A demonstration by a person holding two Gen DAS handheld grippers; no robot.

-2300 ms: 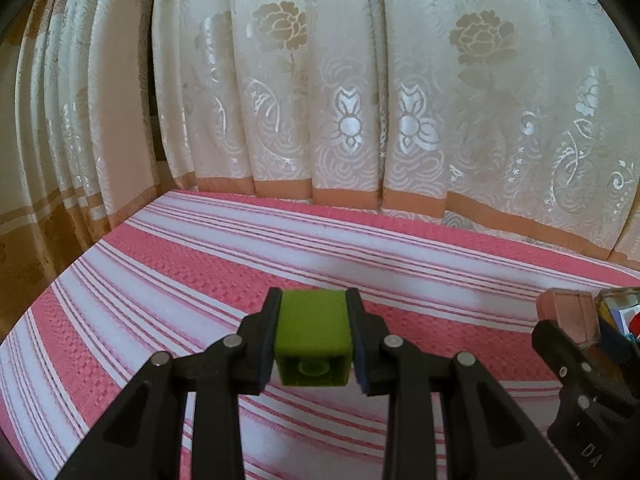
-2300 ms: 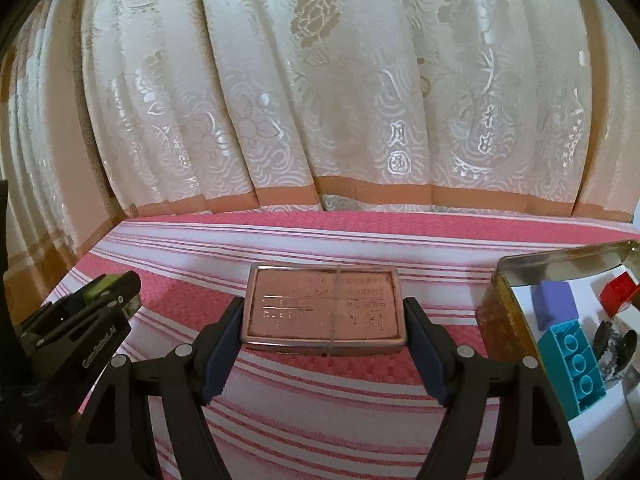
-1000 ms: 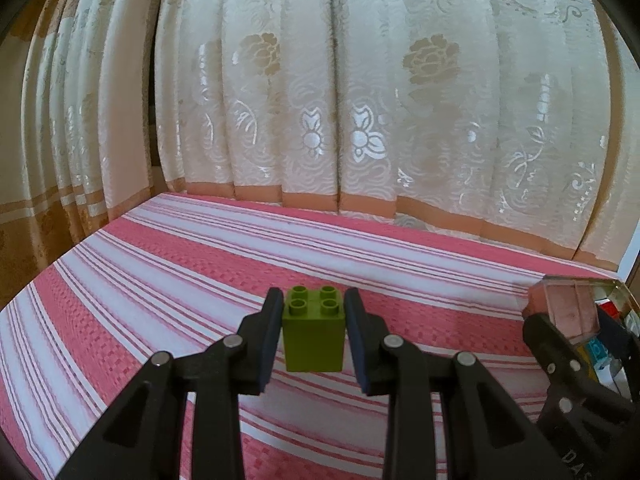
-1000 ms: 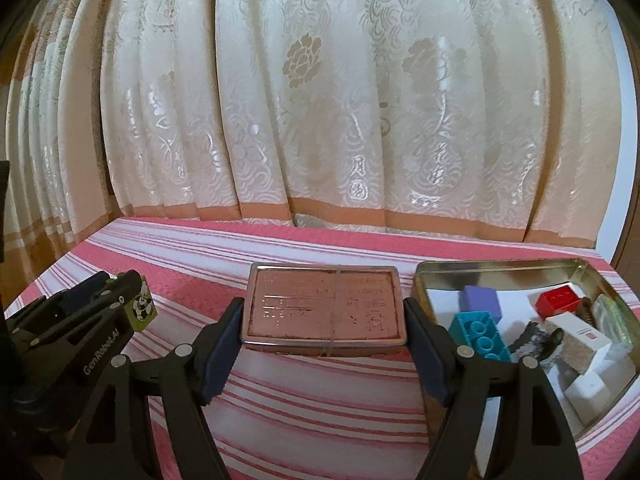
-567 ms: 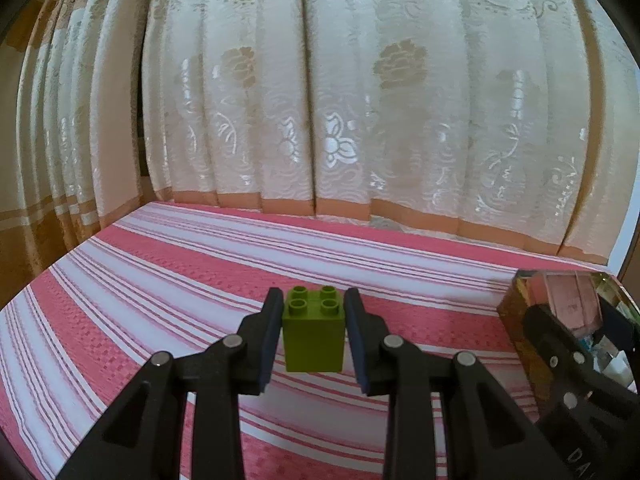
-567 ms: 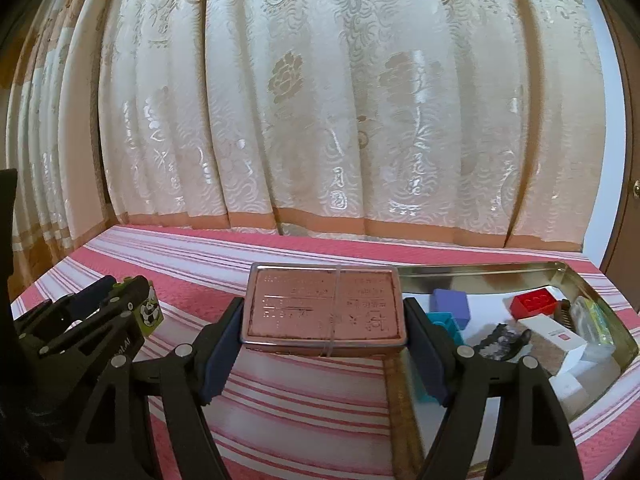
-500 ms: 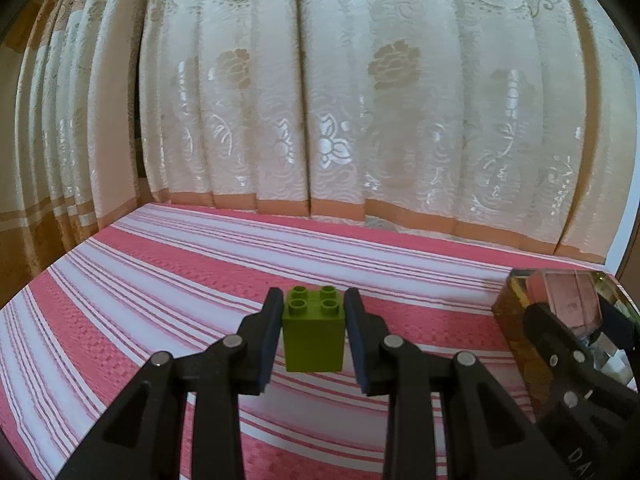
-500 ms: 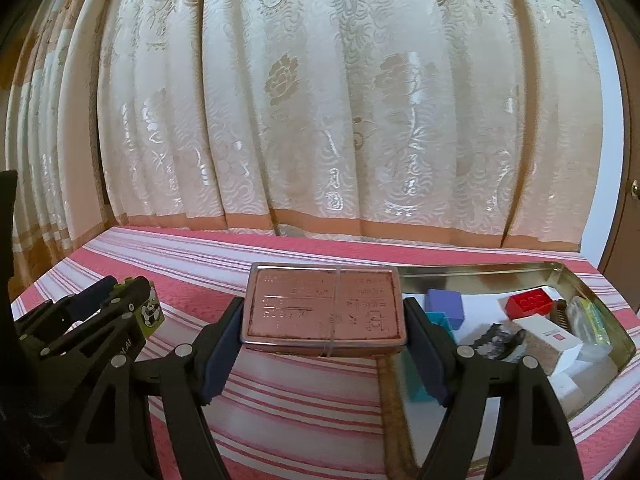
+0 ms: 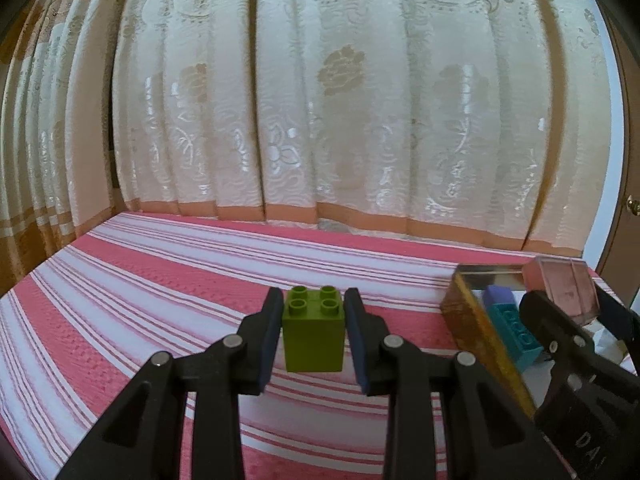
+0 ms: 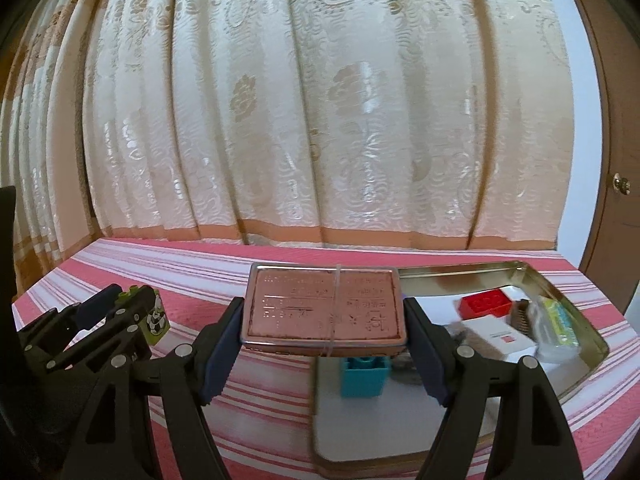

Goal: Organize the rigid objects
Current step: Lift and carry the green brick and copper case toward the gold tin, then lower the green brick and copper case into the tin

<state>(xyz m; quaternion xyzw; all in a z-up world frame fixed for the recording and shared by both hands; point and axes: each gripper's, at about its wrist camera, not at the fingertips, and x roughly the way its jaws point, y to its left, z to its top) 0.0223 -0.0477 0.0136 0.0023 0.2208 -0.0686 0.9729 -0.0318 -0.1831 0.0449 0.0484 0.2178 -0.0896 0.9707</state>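
Two grippers loaded, left gripper (image 9: pixel 313 334) clamped on upright lime-green plastic stud brick (image 9: pixel 313 334) above striped pink cloth (image 9: pixel 140 288), right gripper (image 10: pixel 324 322) clamped on flat copper-coloured metal tin (image 10: pixel 323 307) over open gold metal tray (image 10: pixel 568 304) with bricks inside.

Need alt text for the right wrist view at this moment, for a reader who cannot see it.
The right gripper clamps a flat copper-pink tin above an open metal tray holding a red brick, a teal brick and a white box. At left, the left gripper holds a green brick over the striped cloth.
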